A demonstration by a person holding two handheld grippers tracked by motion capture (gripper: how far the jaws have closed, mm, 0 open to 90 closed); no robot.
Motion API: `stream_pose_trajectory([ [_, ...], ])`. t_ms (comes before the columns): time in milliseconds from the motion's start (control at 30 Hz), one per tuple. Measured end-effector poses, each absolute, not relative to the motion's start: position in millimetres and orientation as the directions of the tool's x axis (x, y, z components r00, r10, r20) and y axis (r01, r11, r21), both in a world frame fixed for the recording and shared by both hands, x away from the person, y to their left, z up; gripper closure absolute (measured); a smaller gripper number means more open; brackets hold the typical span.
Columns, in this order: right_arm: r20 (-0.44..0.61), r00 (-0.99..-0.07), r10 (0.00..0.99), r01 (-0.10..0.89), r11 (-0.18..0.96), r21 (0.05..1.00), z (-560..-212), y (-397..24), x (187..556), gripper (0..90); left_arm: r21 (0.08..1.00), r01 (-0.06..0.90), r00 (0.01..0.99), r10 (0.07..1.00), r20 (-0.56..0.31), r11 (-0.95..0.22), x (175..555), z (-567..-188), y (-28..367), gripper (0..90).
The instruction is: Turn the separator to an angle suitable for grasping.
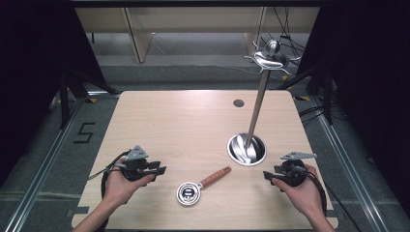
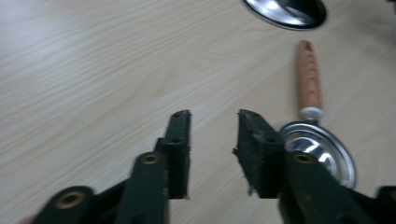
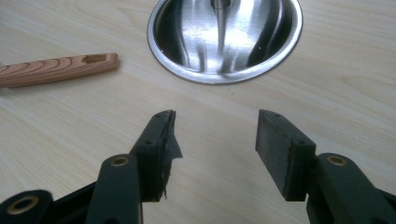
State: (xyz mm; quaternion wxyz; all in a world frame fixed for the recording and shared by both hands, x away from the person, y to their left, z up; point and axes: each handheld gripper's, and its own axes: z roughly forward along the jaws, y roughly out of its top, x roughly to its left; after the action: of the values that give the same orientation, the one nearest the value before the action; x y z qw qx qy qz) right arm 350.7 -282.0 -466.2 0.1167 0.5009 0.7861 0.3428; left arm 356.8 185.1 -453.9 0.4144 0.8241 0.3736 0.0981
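One small steel strainer with wooden handle near table centre, between two grippers. Left gripper open, empty. Right gripper open, empty. One steel stand with round base far right.

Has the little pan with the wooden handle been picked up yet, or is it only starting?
Only starting, it seems. Nothing looks done: the little pan lies flat on the table, touched by nothing. In hand: nothing; the left claw and right claw are both open and empty, resting either side of it. Left to do: grab the pan, perhaps move it toward the metal stand.
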Motion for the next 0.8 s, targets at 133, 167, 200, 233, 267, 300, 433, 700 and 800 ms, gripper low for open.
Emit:
stream_pose_trajectory([
  [133, 0.15, -0.432, 0.889, 0.739, 0.254, 0.623, -464.0, -279.3, 348.5, 47.7, 0.711, 0.505, 0.795, 0.584, -0.163, -0.49, 353.8, -447.3, 143.1, 89.1],
  [167, 0.151, -0.431, 0.89, 0.74, 0.253, 0.623, -463.7, -278.9, 348.3, 47.7, 0.703, 0.491, 0.818, 0.55, -0.169, -0.515, 353.0, -446.5, 131.0, 89.2],
  [200, 0.155, -0.432, 0.889, 0.738, 0.249, 0.628, -463.8, -278.5, 348.4, 47.7, 0.693, 0.478, 0.836, 0.522, -0.169, -0.541, 352.5, -445.9, 119.1, 89.3],
  [233, 0.152, -0.429, 0.89, 0.737, 0.248, 0.629, -463.4, -278.4, 348.1, 47.7, 0.677, 0.46, 0.856, 0.491, -0.164, -0.575, 352.5, -445.2, 108.5, 89.3],
  [267, 0.143, -0.432, 0.89, 0.734, 0.255, 0.63, -463.3, -279.1, 347.9, 47.7, 0.657, 0.463, 0.86, 0.479, -0.173, -0.595, 352.4, -445.6, 98.4, 89.3],
  [300, 0.136, -0.438, 0.888, 0.724, 0.26, 0.639, -463.8, -279.9, 348.2, 47.7, 0.645, 0.449, 0.873, 0.457, -0.17, -0.618, 353.5, -446.4, 89.0, 89.3],
  [433, 0.162, -0.432, 0.887, 0.738, 0.245, 0.629, -464.7, -281.0, 349.0, 47.7, 0.594, 0.433, 0.891, 0.422, -0.168, -0.678, 357.1, -453.1, 61.0, 89.3],
  [700, 0.13, -0.468, 0.874, 0.704, 0.28, 0.653, -466.0, -282.4, 350.8, 47.8, 0.505, 0.464, 0.877, 0.458, -0.146, -0.728, 367.6, -479.2, 6.0, 89.4],
  [800, 0.124, -0.45, 0.884, 0.719, 0.276, 0.638, -465.2, -282.3, 350.3, 47.8, 0.48, 0.472, 0.872, 0.472, -0.131, -0.739, 373.2, -482.0, 1.1, 89.4],
])
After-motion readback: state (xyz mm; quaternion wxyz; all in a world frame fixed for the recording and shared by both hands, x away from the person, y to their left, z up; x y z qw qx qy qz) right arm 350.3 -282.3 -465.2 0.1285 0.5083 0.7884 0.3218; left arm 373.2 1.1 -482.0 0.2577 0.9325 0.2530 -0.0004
